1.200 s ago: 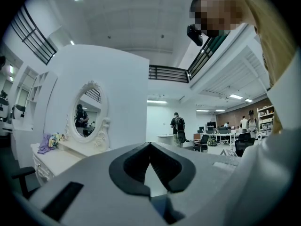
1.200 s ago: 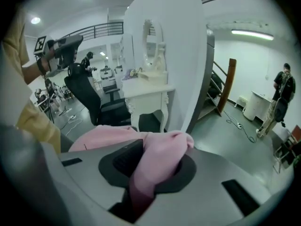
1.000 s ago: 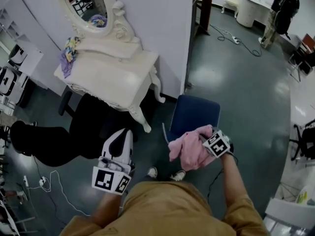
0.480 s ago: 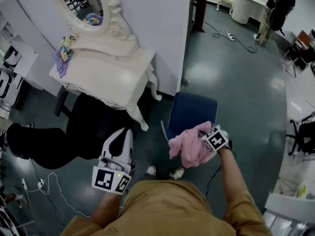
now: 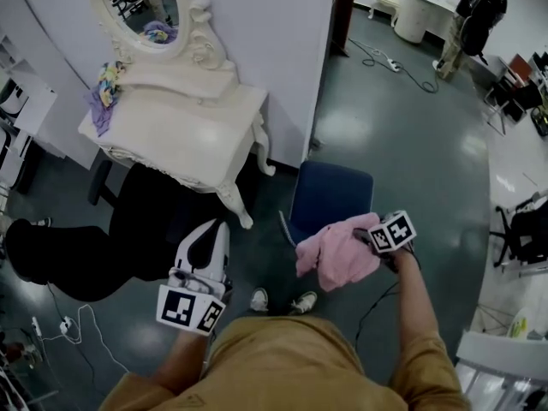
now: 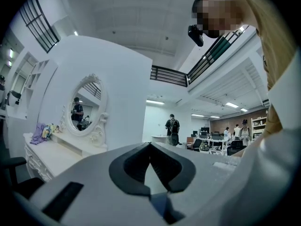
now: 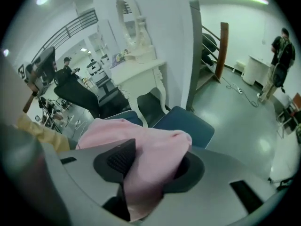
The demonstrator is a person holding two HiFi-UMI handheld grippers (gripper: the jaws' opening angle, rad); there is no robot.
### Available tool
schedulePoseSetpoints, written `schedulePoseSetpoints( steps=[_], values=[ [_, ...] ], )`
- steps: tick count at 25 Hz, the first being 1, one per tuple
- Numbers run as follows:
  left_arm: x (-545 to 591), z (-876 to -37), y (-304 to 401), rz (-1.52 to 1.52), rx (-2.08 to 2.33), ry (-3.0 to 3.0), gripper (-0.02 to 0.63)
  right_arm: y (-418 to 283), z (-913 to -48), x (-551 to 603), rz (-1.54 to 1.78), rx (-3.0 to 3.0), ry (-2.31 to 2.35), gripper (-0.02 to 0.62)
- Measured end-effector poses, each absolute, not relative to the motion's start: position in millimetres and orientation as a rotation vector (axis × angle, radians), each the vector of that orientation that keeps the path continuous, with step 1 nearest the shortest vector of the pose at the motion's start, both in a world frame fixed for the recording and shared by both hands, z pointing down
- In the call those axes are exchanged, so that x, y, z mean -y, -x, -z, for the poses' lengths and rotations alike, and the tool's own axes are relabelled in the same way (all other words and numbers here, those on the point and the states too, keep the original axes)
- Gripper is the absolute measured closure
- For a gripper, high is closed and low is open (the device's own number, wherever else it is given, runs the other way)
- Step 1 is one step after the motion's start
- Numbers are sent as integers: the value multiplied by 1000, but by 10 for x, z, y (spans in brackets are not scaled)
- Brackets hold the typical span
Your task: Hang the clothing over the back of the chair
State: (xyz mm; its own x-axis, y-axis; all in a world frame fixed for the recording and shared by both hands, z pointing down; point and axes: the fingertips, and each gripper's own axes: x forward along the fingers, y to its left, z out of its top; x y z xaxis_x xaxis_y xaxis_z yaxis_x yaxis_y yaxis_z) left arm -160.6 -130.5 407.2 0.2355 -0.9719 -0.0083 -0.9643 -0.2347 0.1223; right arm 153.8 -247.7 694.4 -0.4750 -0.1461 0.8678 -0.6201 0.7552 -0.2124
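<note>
nearest us, our left gripper (image 5: pixel 212 234) points out level, jaws closed together on nothing. our right gripper (image 7: pixel 155 161) tilts down, its jaws just now spreading to about half open, with the pink clothing (image 5: pixel 338 257) bunched loosely between them. the clothing hangs at the near edge of the blue chair (image 5: pixel 334 197), beside the white dressing table (image 5: pixel 171 135).

A glossy dark grey-green floor (image 5: pixel 411 144) carries pale patches of reflected light. A white partition wall (image 5: pixel 282 50) has a carved white dressing table (image 5: pixel 180 131) against it, with an oval mirror (image 5: pixel 141 2) above and coloured cloths (image 5: pixel 103 92) on its left end. A black office chair (image 5: pixel 128 229) sits beside it. A cable with a power strip (image 5: pixel 385 61) trails near a round white table (image 5: pixel 419 15), where a person (image 5: pixel 469 15) stands
</note>
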Motion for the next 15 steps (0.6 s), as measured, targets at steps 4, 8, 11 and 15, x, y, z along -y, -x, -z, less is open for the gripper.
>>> schedulePoseSetpoints(
  steps=[4, 8, 11, 15],
  values=[
    [1340, -4076, 1611, 133, 1858, -2411, 603, -1636, -6917, 2475, -774, 2010, -613, 404],
    [1377, -4119, 1607, 128, 1843, -2418, 601, -1635, -6881, 2436, -1014, 2033, -598, 335],
    [1420, -4138, 1617, 129, 1834, -2420, 603, -1682, -6837, 2467, -1039, 2021, -606, 255],
    [1502, -4110, 1602, 140, 1830, -2430, 603, -1804, -6870, 2516, -990, 1990, -647, 255]
  ],
)
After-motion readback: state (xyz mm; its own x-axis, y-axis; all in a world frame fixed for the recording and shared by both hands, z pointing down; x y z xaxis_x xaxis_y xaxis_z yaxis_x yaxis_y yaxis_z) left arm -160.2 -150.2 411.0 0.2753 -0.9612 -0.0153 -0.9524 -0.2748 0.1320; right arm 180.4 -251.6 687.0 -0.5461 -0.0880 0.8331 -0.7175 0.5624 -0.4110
